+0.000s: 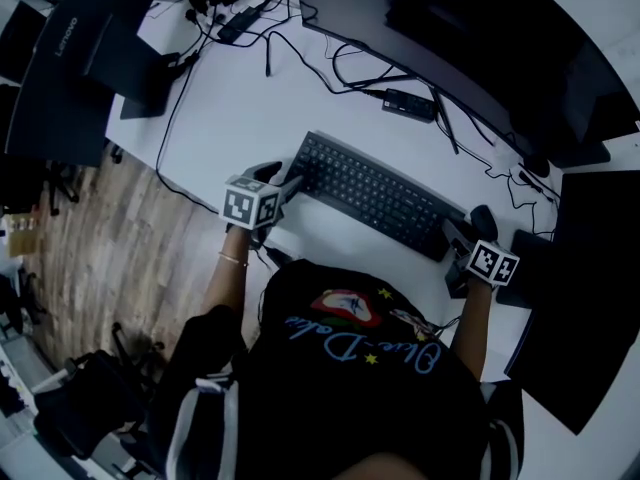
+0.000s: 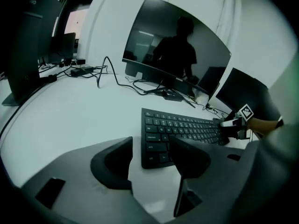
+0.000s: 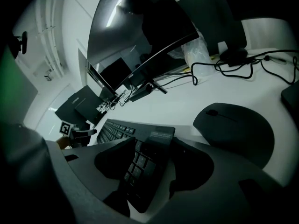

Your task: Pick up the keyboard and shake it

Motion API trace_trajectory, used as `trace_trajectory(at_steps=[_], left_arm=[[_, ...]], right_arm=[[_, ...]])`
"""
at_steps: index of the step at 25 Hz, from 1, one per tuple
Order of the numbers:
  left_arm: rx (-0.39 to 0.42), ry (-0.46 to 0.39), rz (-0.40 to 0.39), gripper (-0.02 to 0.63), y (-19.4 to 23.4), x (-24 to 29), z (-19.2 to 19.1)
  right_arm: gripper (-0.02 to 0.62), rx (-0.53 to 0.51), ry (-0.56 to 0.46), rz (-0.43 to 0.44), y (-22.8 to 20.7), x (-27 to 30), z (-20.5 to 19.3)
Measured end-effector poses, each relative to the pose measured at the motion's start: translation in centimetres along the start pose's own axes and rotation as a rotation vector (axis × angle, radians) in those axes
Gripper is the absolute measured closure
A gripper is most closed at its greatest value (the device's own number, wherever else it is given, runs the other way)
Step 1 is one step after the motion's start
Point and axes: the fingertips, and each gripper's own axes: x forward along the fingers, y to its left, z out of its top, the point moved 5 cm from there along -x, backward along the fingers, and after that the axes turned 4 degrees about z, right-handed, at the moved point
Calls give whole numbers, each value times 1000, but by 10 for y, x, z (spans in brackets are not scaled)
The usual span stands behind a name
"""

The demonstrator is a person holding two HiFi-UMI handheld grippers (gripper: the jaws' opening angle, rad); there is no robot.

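Keyboard (image 1: 375,196) lies on tabletop (image 1: 230,108). My right tool (image 3: 150,160) clamps its right end, mouse (image 3: 233,125) just beside. My left tool (image 2: 150,155) gapes wide at left corner, pads not pressing.

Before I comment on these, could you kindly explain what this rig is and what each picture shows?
No robot here: a person at a white desk holds a two-jaw gripper in each hand. One picture comes from a camera on the person's head, looking down; the other two come from cameras riding on the grippers, looking along their jaws. On the desk are a keyboard, a mouse, cables and a curved monitor. The left gripper is open and empty, the keyboard's left end just ahead of its jaws. The right gripper has the keyboard's other end between its jaws; whether they press on it I can't tell.
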Motion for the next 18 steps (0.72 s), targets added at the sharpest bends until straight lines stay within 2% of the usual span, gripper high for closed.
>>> trace_trajectory(at_steps=[9,18], left_arm=[[57,114,-21,374,5,21,6],[67,142,-67,369,0,34,9]], right_arm=[[362,11,4,7,1,-1,2],[365,16,10,11,0,-1,3]])
